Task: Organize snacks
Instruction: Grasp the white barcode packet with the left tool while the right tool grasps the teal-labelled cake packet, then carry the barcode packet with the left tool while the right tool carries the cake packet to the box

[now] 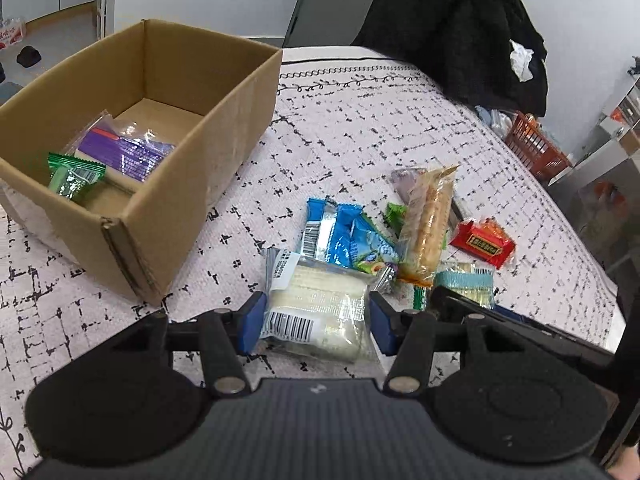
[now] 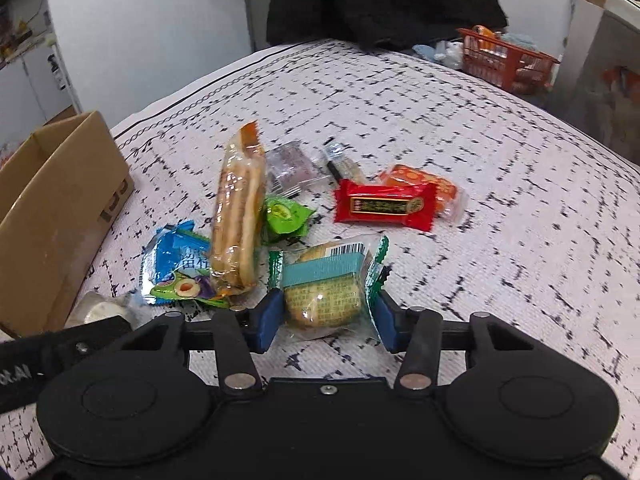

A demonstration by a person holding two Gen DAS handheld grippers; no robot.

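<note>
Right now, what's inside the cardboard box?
In the cardboard box: a purple-striped clear packet and a green wrapped snack, with bare floor farther back. The near wall hides the closest strip of floor.

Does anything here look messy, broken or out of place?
Nothing looks damaged or spilled. The only disorder is the loose heap of snacks: the long biscuit pack lies slanted across the blue packet, while only two packs sit in the cardboard box.

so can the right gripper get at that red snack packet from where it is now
Probably yes, but not directly. The right gripper already has its open fingers around the teal-labelled cake packet, which sits between it and the red packet. The red packet lies uncovered on the cloth beyond, resting partly on an orange packet.
</note>
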